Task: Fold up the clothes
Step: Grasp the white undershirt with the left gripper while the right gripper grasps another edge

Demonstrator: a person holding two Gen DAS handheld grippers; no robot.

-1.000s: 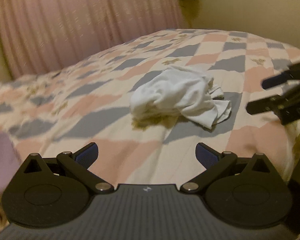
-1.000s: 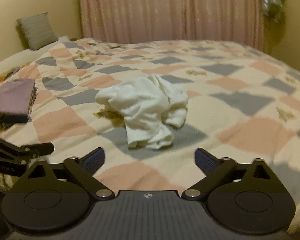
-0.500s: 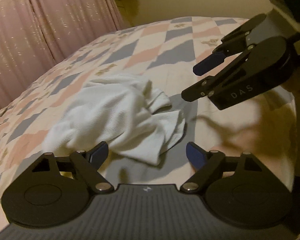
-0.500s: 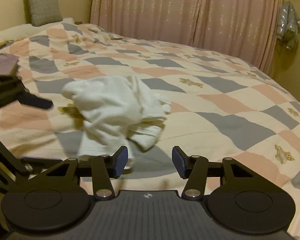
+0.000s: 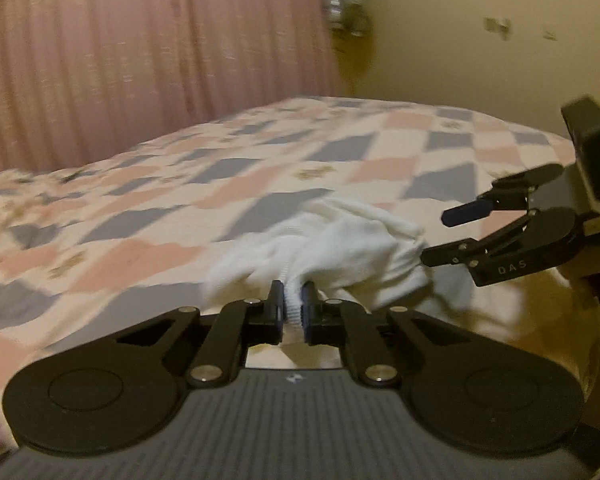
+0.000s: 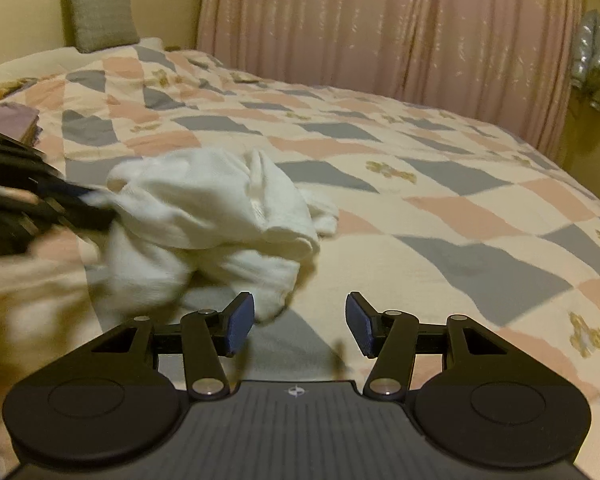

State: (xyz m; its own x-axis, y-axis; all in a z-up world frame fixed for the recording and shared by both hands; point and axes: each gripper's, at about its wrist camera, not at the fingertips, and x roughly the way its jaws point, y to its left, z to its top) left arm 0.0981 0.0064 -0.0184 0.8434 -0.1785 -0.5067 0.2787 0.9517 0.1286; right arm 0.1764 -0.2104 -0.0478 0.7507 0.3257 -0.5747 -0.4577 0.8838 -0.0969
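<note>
Left tongs: closed together on a ribbed hem of the white garment, the cloth pinched between the two pads at the near edge of the heap.

Right tongs: jaws standing apart, nothing between them. The garment's nearest lobe lies just beyond and to the left of the left pad; whether it touches that pad cannot be told.

Garment: a crumpled white heap, not laid flat, resting on the bed near its near edge. From the right tongs it lies ahead and to the left; its long axis appears to run left to right across that view, though blur softens the left end. The left tongs are the nearer, being already on the cloth. Judgement: a second hold would call for the right tongs to shift left and forward onto the free lobe.

Surface: a soft quilt of pink, grey and cream diamonds.

Room: pink curtain at the far side, a grey cushion at far left, yellow walls.
</note>
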